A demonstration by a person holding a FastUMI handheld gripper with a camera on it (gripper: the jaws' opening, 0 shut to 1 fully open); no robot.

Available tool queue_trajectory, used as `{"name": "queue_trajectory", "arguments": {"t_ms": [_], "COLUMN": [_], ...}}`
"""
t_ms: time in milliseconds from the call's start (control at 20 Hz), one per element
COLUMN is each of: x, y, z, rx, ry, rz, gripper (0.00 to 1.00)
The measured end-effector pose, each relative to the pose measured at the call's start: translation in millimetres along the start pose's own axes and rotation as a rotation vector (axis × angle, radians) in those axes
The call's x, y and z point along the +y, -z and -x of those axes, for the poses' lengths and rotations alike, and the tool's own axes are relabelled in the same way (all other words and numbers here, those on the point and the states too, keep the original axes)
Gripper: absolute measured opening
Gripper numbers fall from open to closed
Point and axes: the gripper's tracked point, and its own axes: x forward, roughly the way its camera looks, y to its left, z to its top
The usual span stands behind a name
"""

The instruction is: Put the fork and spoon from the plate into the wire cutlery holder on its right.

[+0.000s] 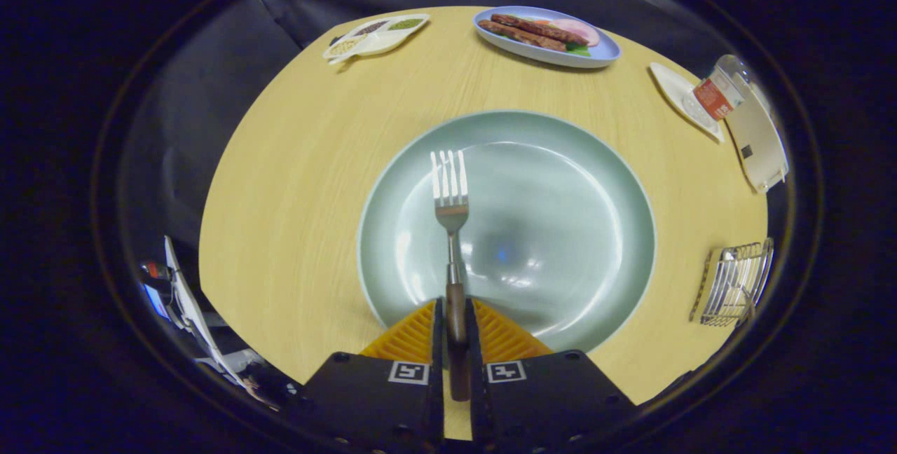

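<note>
My gripper (455, 310) is shut on the brown handle of the fork (450, 219). The fork points straight ahead from between the fingers, its metal tines over the pale green plate (603, 181). The fork looks lifted a little above the plate, which holds nothing else that I can see. The wire cutlery holder (734, 284) stands on the wooden table (294, 181) to the right of the plate, near the table's edge.
At the far side of the table sit a divided white dish (377, 35) of grains, a blue plate (546, 37) with sausages, and a small white dish (683, 93) by a clear bottle (722, 90). A white flat object (760, 139) lies at the right edge.
</note>
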Motion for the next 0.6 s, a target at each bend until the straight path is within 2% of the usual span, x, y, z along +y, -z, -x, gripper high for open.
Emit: {"name": "queue_trajectory", "arguments": {"t_ms": [50,250,600], "x": [-2.6,-9.4,-36.3], "y": [-0.7,2.4,6.7], "z": [-2.1,9.9,67.1], "rx": [0.011,0.008,-0.049], "ry": [0.009,0.024,-0.018], "rz": [-0.005,-0.013,-0.033], "gripper": [0.04,0.04,0.04]}}
